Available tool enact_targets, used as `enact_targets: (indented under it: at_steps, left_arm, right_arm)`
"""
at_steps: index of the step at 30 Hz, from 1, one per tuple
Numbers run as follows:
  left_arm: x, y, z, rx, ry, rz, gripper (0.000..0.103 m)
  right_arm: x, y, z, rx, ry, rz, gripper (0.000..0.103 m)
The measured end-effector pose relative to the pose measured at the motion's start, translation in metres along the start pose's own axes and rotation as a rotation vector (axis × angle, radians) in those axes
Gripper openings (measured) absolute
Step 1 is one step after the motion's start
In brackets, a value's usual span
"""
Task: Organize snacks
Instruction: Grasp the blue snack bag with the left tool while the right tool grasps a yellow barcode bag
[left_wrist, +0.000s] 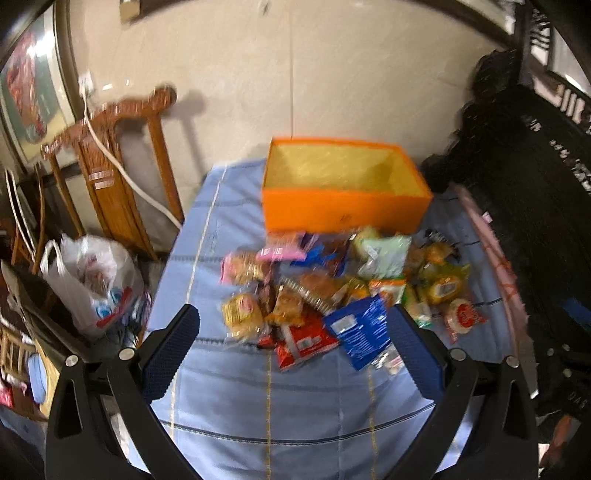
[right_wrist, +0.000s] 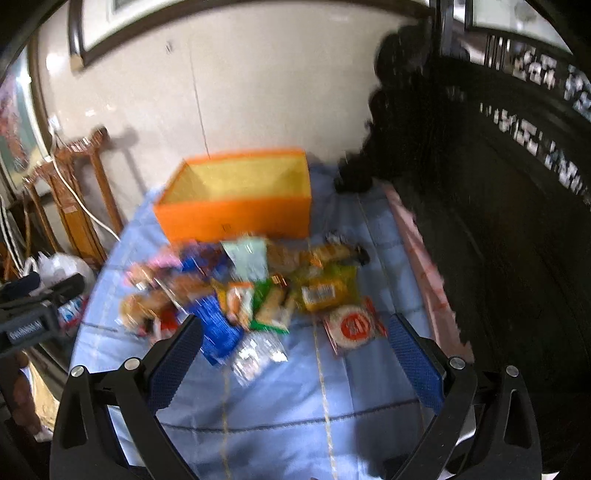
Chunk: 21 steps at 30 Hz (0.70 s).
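Where snacks (left_wrist: 325, 291) lie heaped: one orange box (left_wrist: 343, 208), two gaping, empty grippers (left_wrist: 291, 314) (right_wrist: 295, 325).

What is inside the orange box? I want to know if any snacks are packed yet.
The orange box shows only its bare yellow lining; no snack is visible inside. Its near wall hides the front strip of the floor. The snack pile lies on the blue cloth in front.

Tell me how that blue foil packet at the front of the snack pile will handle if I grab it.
The blue packet looks like thin crinkled foil, so it is probably floppy and light. Its glossy surface may slip between the pads. It overlaps the red packet, so lifting it could drag that one along.
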<state>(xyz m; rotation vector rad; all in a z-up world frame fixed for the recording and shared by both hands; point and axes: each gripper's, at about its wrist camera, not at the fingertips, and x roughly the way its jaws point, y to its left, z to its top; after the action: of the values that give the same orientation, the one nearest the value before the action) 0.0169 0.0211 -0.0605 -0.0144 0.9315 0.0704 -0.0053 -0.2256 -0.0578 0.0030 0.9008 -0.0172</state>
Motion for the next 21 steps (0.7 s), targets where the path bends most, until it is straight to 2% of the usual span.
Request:
enact_targets:
  at_steps: [7, 10, 12, 16, 21]
  left_arm:
    - [0.085, 0.014, -0.041, 0.004, 0.148, 0.024, 0.099]
    - [0.105, 0.011, -0.052, 0.008, 0.159, -0.002, 0.099]
    - [0.114, -0.003, -0.054, 0.025, 0.155, -0.035, 0.099]
    - [0.137, -0.060, -0.054, 0.126, 0.118, -0.081, 0.099]
    - [0.179, -0.111, -0.058, 0.164, 0.143, -0.084, 0.096]
  right_arm:
    - [0.080, -0.007, -0.035, -0.047, 0.162, 0.035, 0.099]
    - [0.113, -0.014, -0.047, -0.066, 0.233, 0.040, 0.099]
    - [0.130, -0.028, -0.053, -0.035, 0.254, 0.001, 0.099]
    - [0.145, -0.054, -0.051, 0.038, 0.261, -0.050, 0.099]
    - [0.146, -0.065, -0.046, 0.000, 0.266, -0.080, 0.099]
